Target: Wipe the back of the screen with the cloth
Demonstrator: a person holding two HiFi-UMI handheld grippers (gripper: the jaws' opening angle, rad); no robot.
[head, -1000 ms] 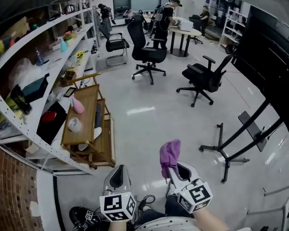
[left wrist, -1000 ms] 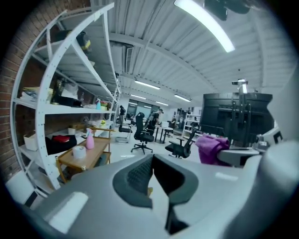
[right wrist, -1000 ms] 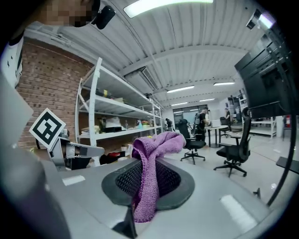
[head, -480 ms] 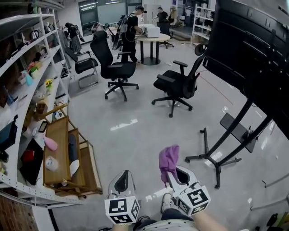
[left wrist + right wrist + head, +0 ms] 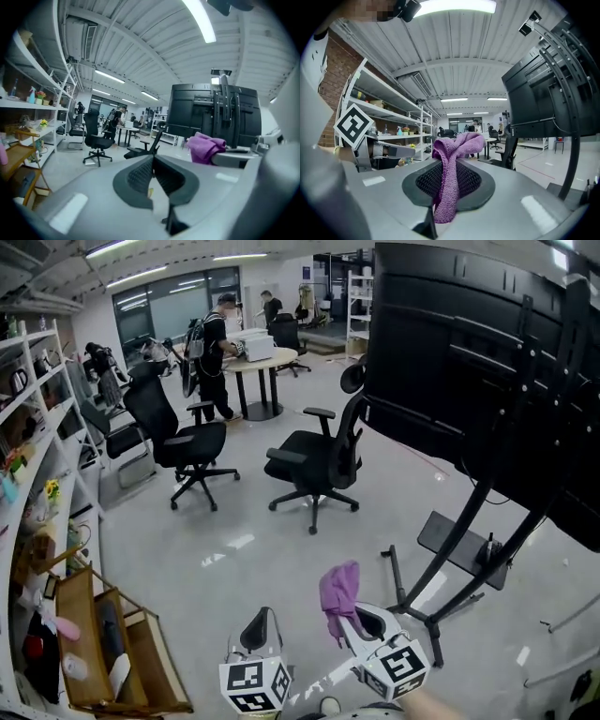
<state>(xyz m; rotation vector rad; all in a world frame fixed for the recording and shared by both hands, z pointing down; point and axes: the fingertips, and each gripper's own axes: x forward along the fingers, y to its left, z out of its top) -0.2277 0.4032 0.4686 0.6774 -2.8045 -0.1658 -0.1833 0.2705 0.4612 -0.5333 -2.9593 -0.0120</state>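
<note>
Carried round since a second ago, the right gripper [image 5: 361, 620] grasps a purple woven cloth [image 5: 337, 594], its top flopped over the jaws. Just beside it, the left gripper [image 5: 260, 629] is clenched on nothing. Up right, well apart from the cloth, hangs the ribbed back of the big black screen [image 5: 469, 362] on a black floor stand [image 5: 464, 549].

Bunched purple cloth [image 5: 339, 594] (upright), black stand-mounted screen [image 5: 450, 371]
</note>
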